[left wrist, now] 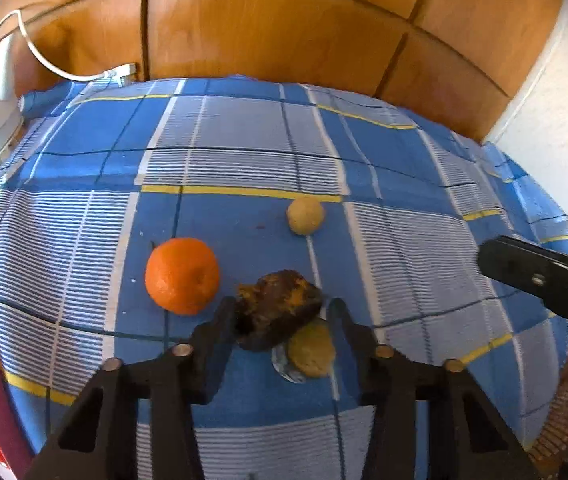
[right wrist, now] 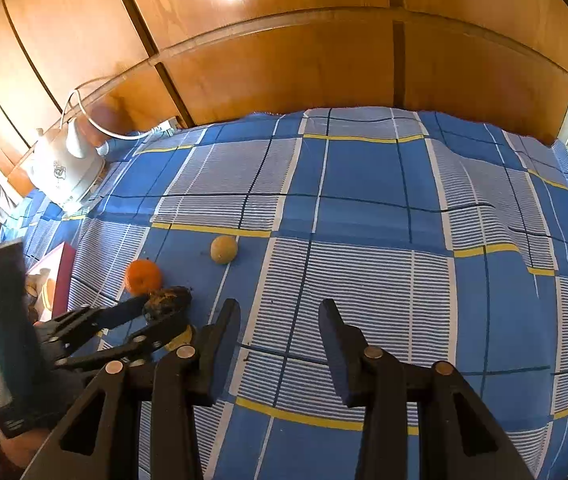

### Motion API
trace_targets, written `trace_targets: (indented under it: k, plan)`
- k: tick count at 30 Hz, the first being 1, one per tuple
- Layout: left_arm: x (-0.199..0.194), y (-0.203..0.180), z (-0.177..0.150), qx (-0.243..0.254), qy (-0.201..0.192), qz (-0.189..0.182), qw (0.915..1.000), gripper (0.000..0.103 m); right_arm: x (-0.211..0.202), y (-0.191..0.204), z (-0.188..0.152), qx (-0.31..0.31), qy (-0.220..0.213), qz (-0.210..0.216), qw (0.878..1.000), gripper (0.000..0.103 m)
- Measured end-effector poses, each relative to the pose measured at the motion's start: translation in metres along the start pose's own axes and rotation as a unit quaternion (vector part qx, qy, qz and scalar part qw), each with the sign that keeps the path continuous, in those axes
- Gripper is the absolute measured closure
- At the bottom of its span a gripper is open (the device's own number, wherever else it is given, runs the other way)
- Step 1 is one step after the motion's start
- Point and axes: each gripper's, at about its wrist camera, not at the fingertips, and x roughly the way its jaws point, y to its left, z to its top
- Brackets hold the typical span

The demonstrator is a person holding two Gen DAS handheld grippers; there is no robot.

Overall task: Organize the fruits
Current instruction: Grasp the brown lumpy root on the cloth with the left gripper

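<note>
Left wrist view: left gripper (left wrist: 282, 312) is clamped on a dark rotten fruit (left wrist: 278, 314), half hiding a yellowish fruit (left wrist: 311, 349). Right gripper (right wrist: 280, 316) hangs apart over bare checked cloth (right wrist: 364, 208); the box (right wrist: 58, 276) at left is cut off.

White kettle (right wrist: 69, 168) with cord on blue checked cloth (right wrist: 364, 208); wooden cupboard (right wrist: 284, 60) behind.

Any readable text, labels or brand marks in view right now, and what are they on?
No text can be read.
White electric kettle: a small dark emblem on its side, too small and blurred to read.
Dark red box at the left edge: a printed face, no legible words.
Blue checked tablecloth, fruit: no markings.
</note>
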Motion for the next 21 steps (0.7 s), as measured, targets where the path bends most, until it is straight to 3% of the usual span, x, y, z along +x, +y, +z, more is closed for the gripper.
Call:
trace_targets:
  k: [6, 12, 17, 21]
  plan:
    - [-0.009, 0.011, -0.005, -0.012, -0.016, -0.02, 0.9996, 0.063, 0.001, 0.003, -0.001, -0.012, 0.0, -0.008, 1.0, 0.062]
    - [-0.047, 0.022, -0.033, -0.014, -0.033, -0.031, 0.9989, 0.063, 0.003, 0.0, -0.002, -0.01, 0.004, -0.017, 1.0, 0.062]
    - [-0.07, 0.026, -0.069, 0.01, -0.039, 0.0, 0.9992, 0.063, 0.006, 0.001, -0.004, -0.015, 0.009, -0.025, 1.0, 0.062]
    - [-0.064, 0.024, -0.088, 0.035, -0.042, 0.03, 0.9981, 0.062, 0.01, 0.002, -0.005, -0.018, 0.014, -0.034, 0.999, 0.062]
